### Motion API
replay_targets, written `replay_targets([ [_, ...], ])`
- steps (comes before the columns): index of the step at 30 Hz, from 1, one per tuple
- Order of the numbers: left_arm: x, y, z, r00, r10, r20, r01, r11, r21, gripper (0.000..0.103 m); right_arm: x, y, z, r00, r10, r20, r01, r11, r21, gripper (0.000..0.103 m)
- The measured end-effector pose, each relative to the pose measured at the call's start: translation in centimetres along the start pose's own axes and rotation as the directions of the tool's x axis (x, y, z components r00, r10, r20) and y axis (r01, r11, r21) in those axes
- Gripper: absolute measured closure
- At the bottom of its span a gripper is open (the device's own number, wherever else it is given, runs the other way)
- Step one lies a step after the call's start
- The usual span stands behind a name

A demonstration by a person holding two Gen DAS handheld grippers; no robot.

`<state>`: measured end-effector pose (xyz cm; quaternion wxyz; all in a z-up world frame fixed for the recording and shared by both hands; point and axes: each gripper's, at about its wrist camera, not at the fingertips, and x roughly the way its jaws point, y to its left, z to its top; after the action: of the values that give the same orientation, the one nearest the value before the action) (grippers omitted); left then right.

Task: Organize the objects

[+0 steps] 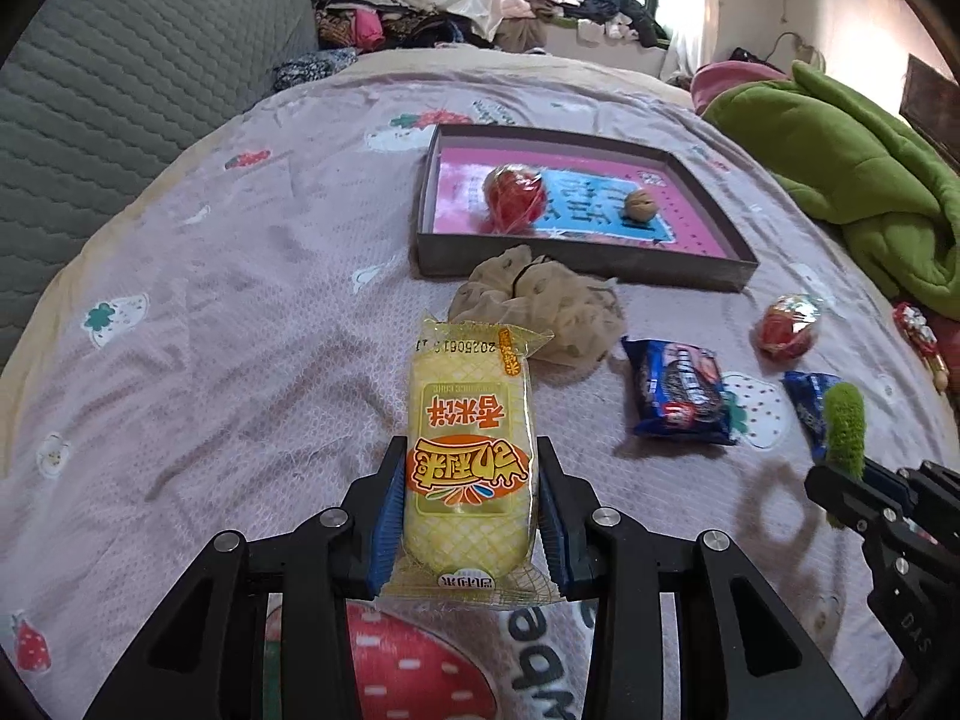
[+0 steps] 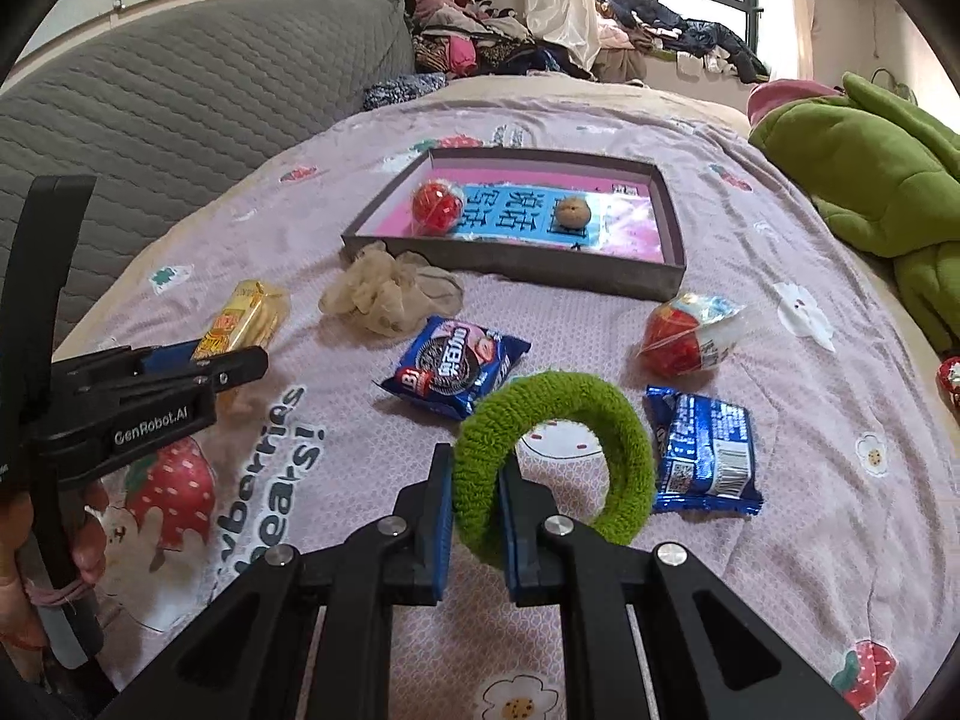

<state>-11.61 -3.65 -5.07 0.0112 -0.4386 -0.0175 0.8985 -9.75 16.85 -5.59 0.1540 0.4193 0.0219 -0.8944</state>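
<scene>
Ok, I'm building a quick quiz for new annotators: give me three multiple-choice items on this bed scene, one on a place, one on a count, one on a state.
1. Where does the walnut lie?
A. on the bedspread beside the cookie packs
B. inside the tray
C. on the green blanket

2. How many blue cookie packs lie on the bedspread?
A. one
B. two
C. four

3. What does the right gripper hold?
A. nothing
B. a red wrapped ball
C. the green scrunchie

Answers:
1 B, it sits on the blue sheet within the tray's walls.
2 B, one pack lies ahead of the scrunchie and another to its right.
3 C, the fuzzy ring is pinched between its pads, while the left gripper clamps the yellow cake pack.
</scene>
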Motion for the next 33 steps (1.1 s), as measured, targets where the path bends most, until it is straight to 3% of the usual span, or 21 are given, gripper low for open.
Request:
replay_targets([
  [17, -6.1, -3.4, 0.4, 0.995, -0.004, 0.101, -0.003, 0.998, 0.067, 0.063, -4.6, -0.6, 1.2, 0.995, 0.006, 0.099, -0.008, 1.0, 0.019, 0.09],
  [33, -8.4, -7.0, 5.2, 0.98, -0.029, 0.199, 0.005, 0.992, 0.124, 0.063, -6.2, -1.4, 5.1, 0.983, 0.007, 0.186, -0.006, 1.0, -0.007, 0.09],
])
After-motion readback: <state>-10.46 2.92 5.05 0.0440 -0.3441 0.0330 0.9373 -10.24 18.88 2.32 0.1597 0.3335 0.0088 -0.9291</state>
